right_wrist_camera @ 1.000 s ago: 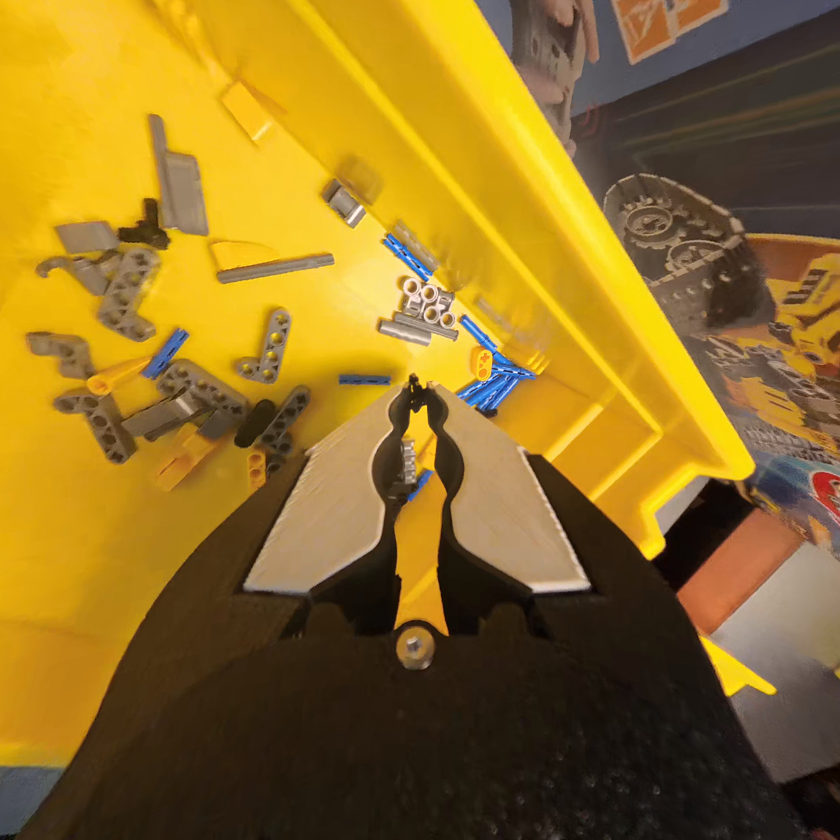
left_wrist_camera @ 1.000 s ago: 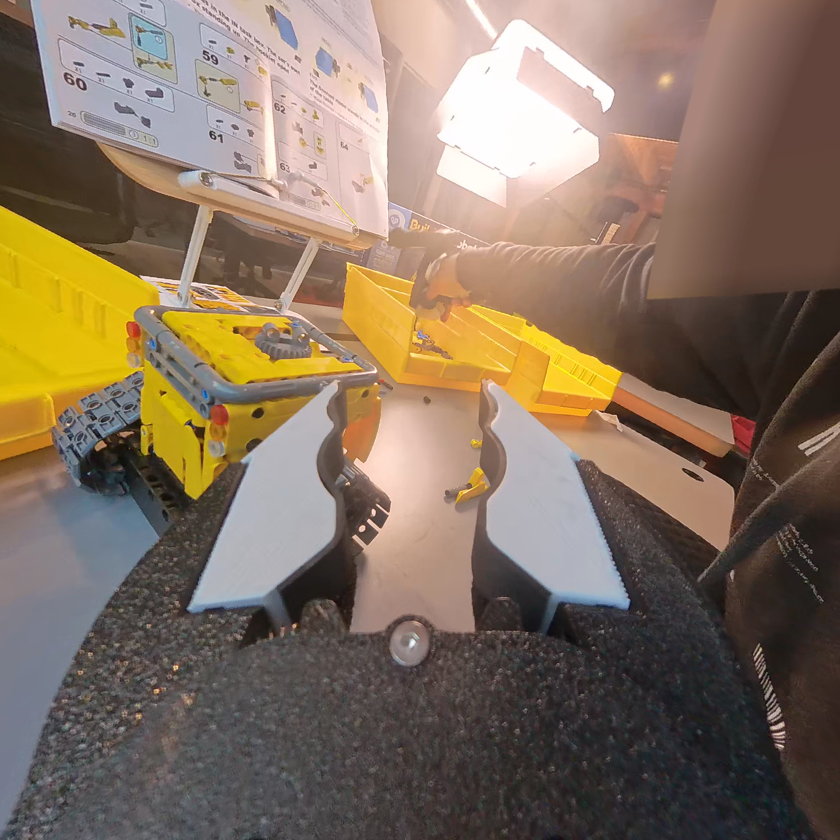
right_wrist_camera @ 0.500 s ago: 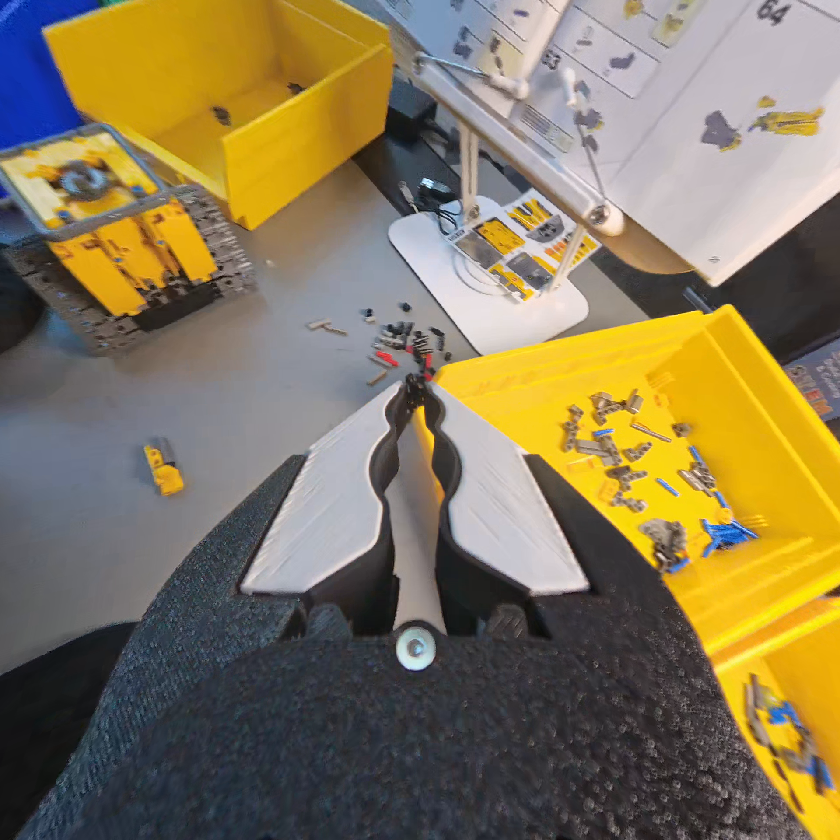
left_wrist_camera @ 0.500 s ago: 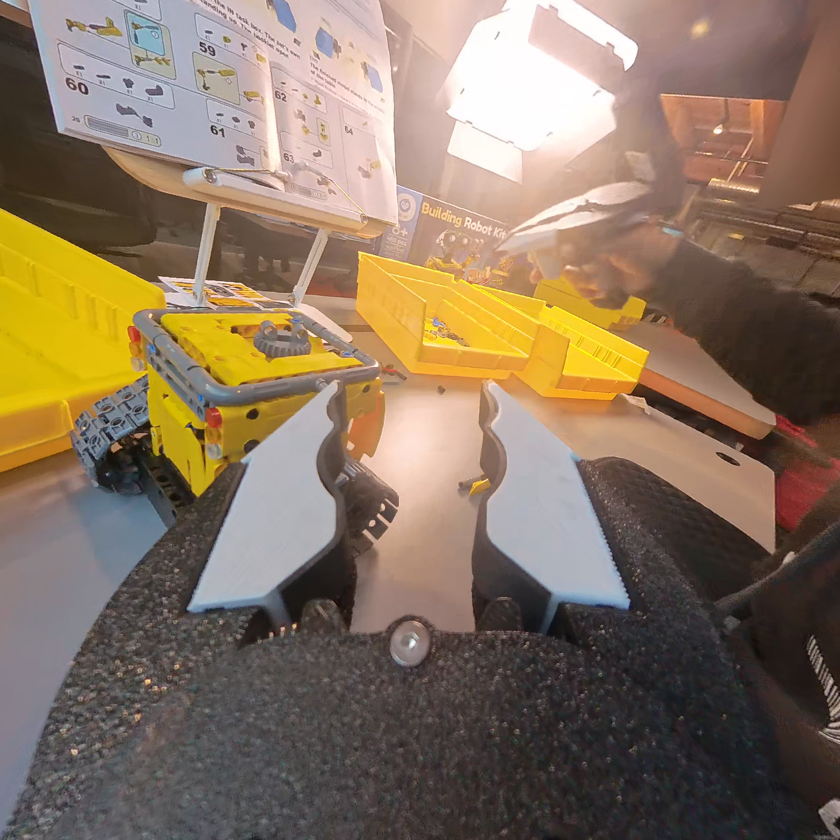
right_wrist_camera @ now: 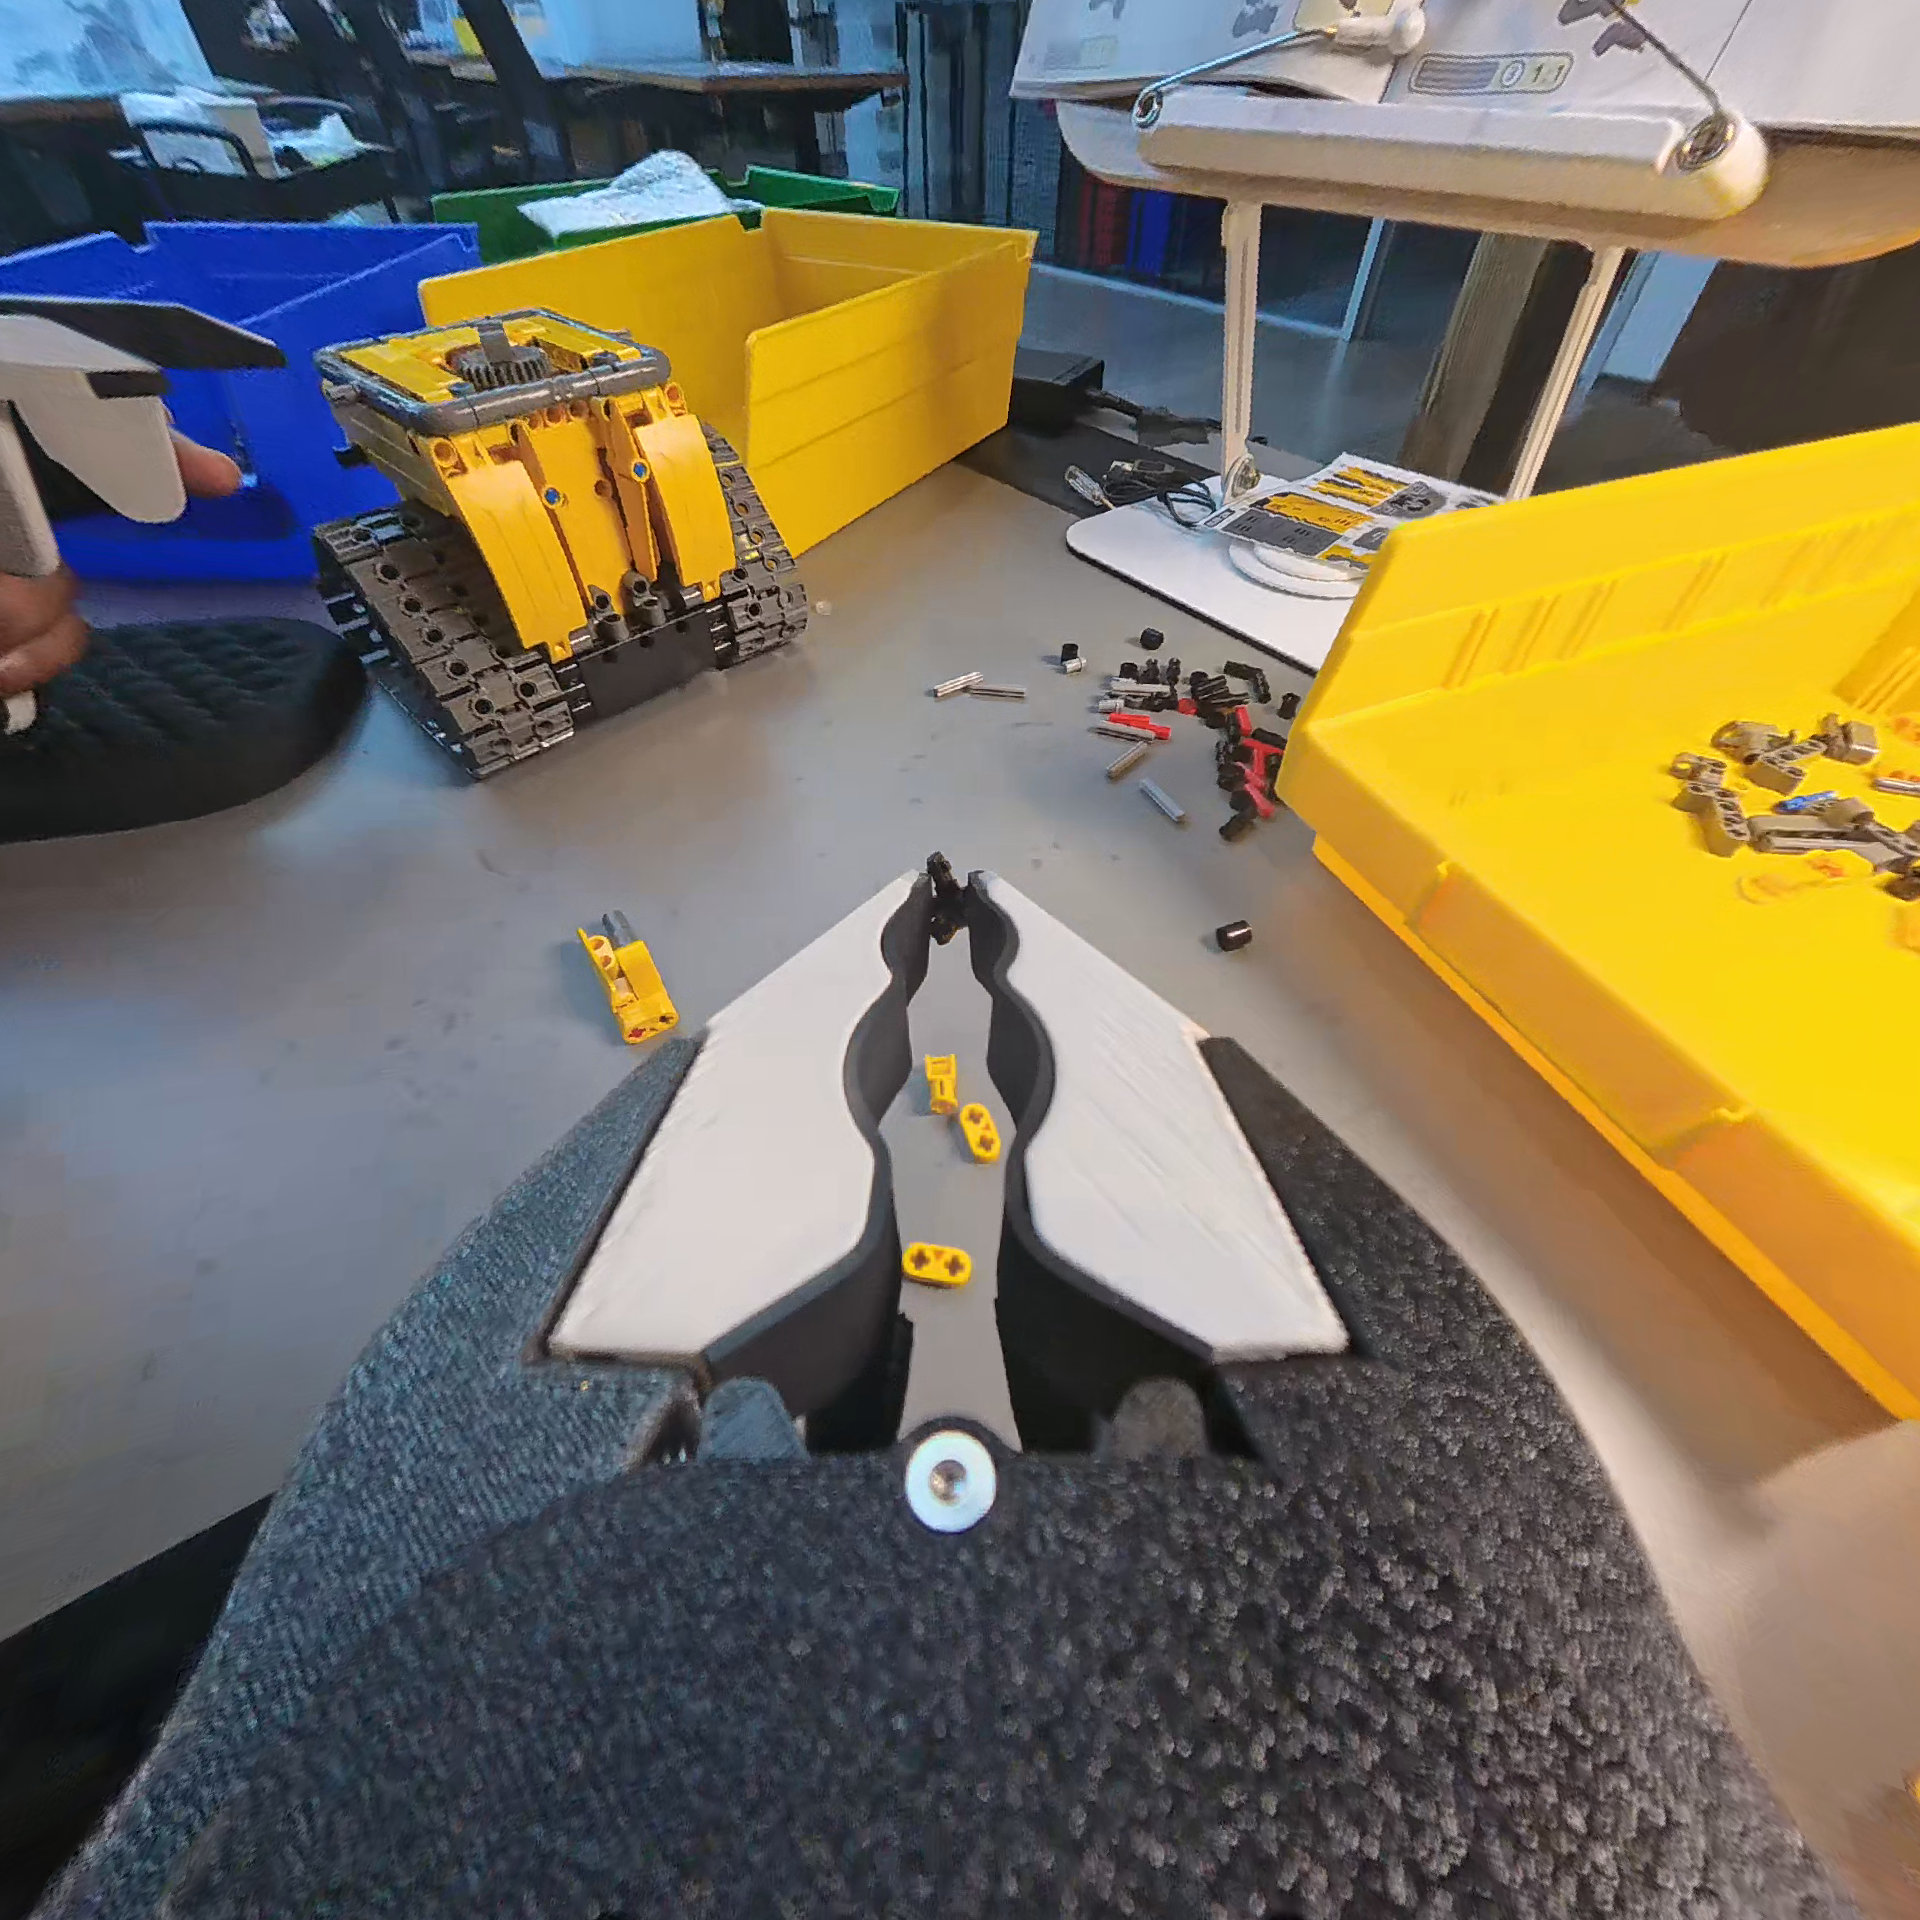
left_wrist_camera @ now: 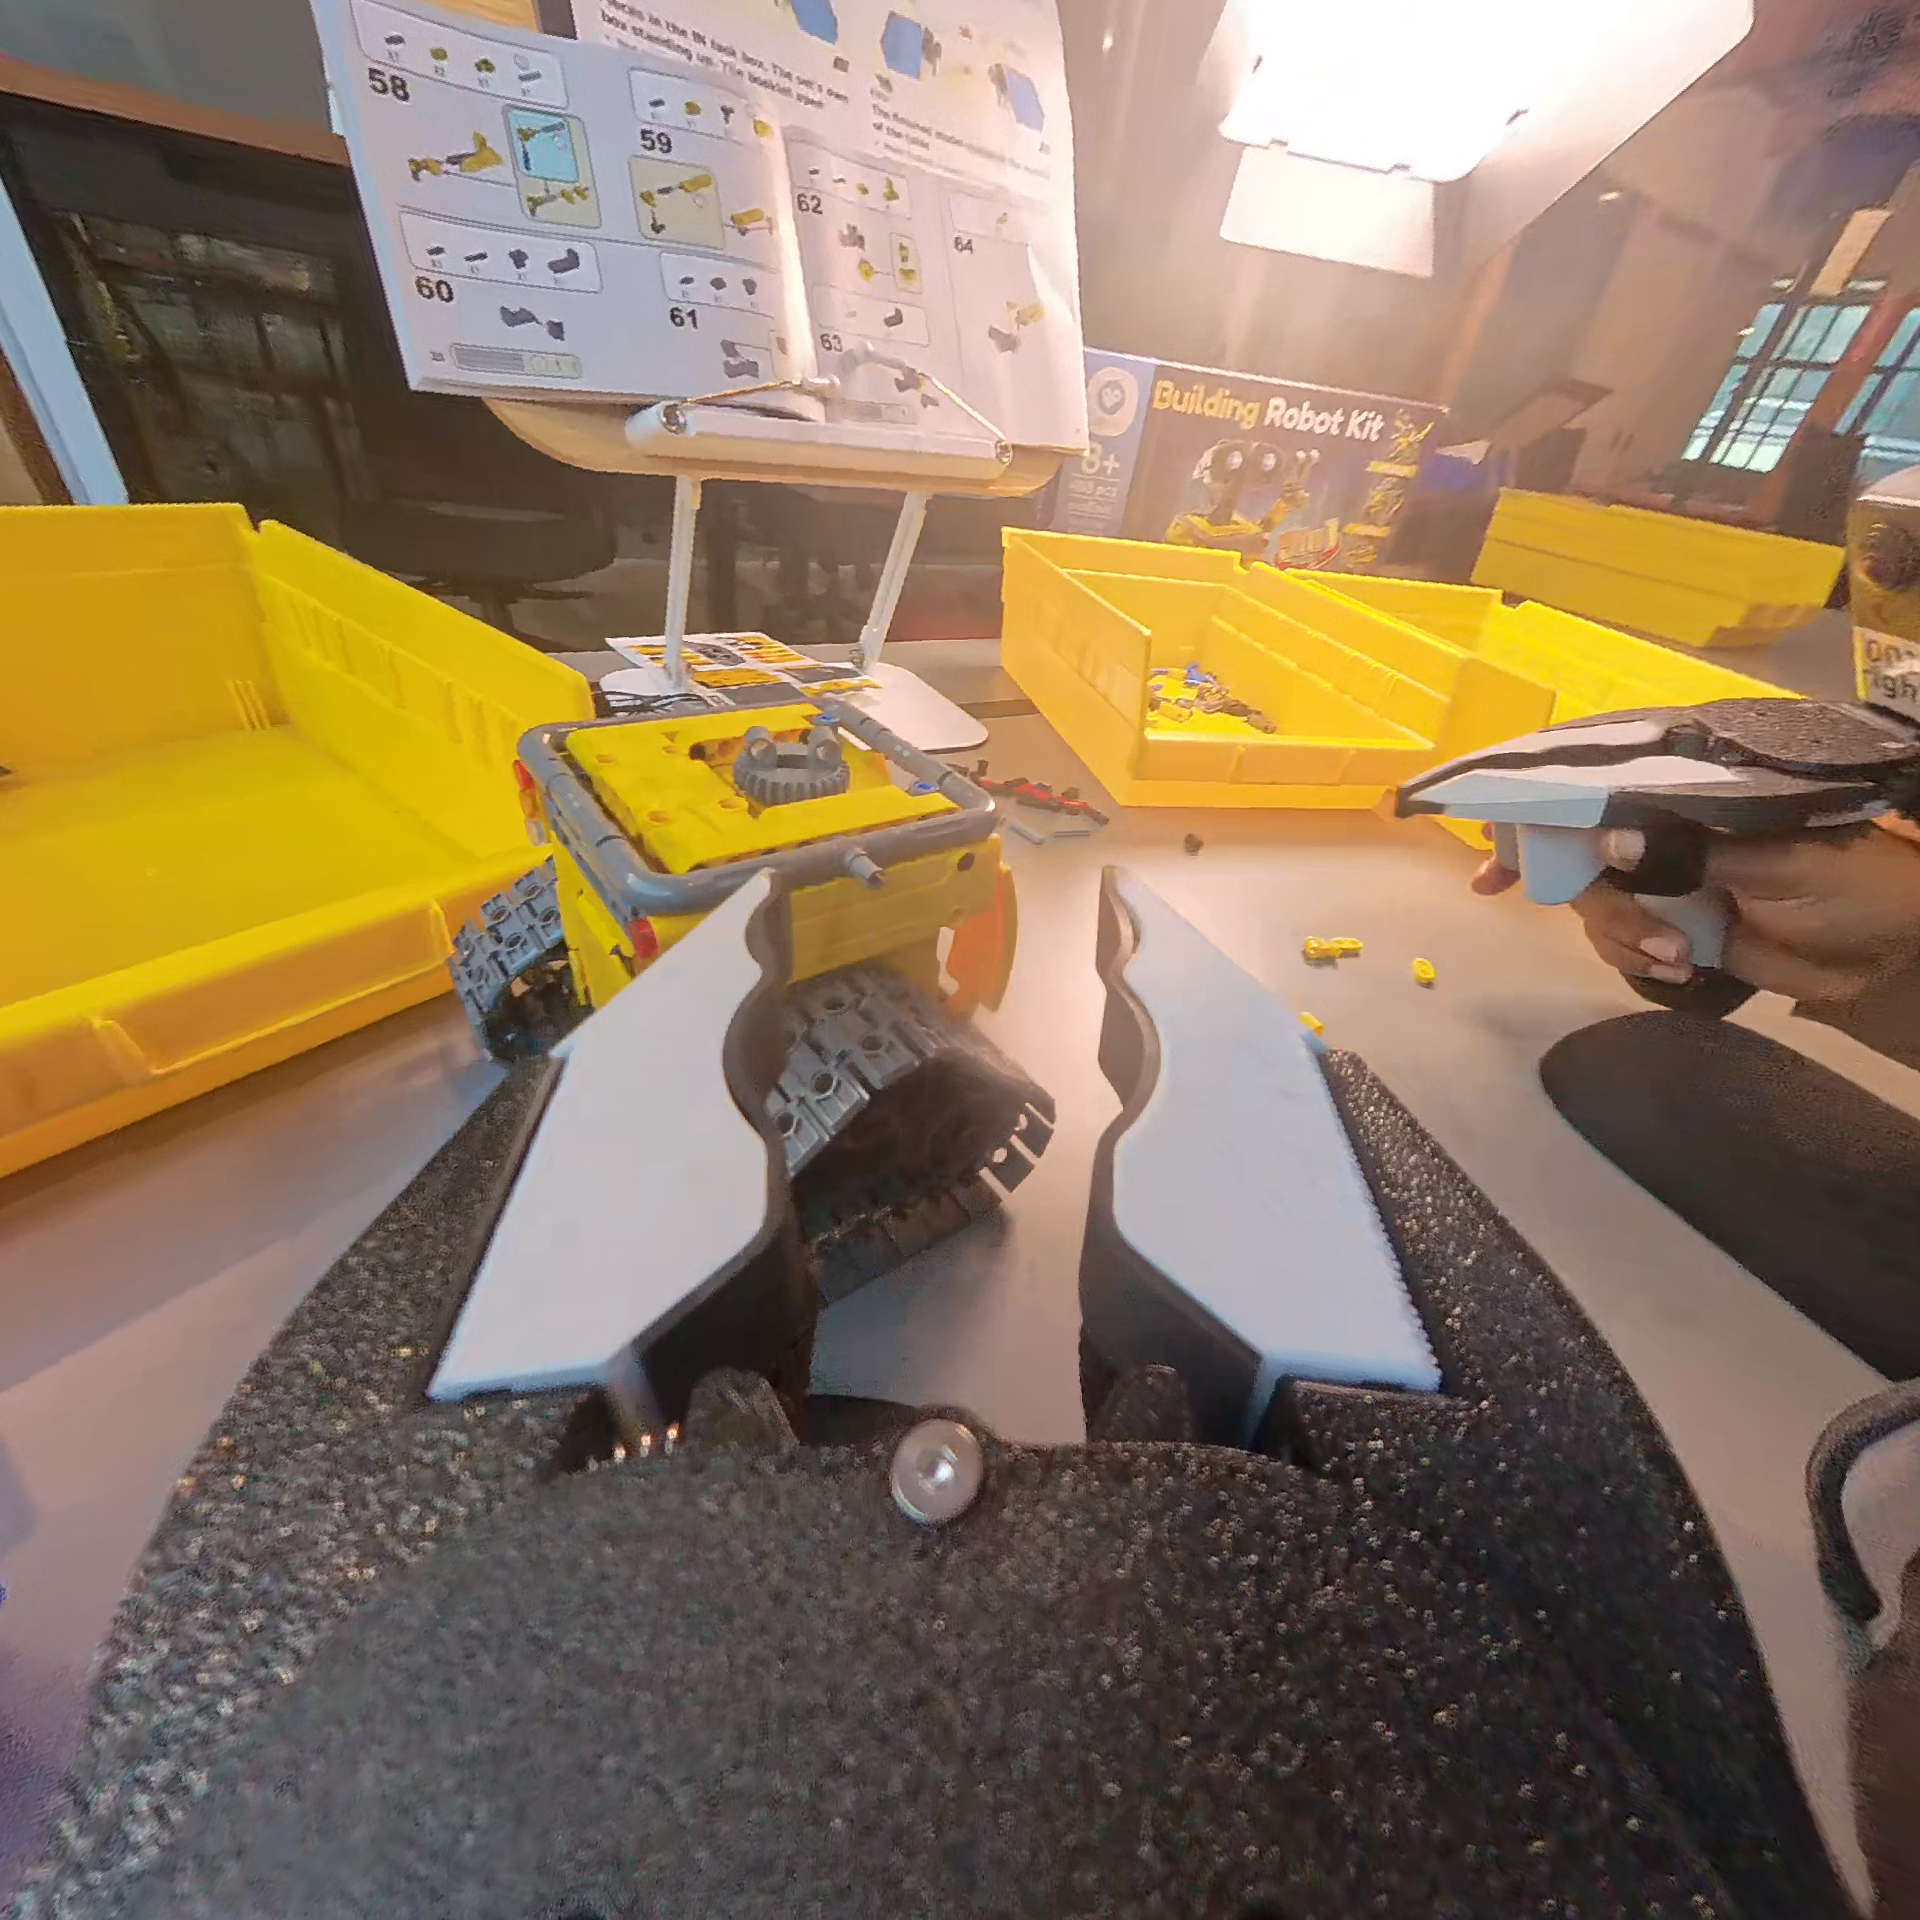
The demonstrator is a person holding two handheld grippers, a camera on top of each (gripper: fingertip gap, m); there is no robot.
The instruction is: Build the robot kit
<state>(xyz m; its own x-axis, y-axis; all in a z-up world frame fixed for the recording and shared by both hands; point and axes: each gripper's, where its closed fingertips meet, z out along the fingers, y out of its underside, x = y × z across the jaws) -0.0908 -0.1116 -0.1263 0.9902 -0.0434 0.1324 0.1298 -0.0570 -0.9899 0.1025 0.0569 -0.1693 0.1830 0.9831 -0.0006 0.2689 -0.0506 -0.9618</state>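
Small black pin (right_wrist_camera: 943, 894) pinched between right gripper (right_wrist_camera: 948, 883) fingertips above table.

Glossy yellow plastic bins (right_wrist_camera: 1558, 831), a matt grey tabletop (right_wrist_camera: 312, 1039), and a studded plastic tracked model (left_wrist_camera: 769, 831) under paper instructions (left_wrist_camera: 707, 208).

a large rectangular white light panel (left_wrist_camera: 1455, 94) blazes at the top right of the left wrist view, blown out and spreading warm haze over the dim room behind. the smooth grey tabletop (right_wrist_camera: 312, 1039) is evenly lit in the right wrist view, with soft shadows. both views bend strongly at the edges, and the near foreground is soft.
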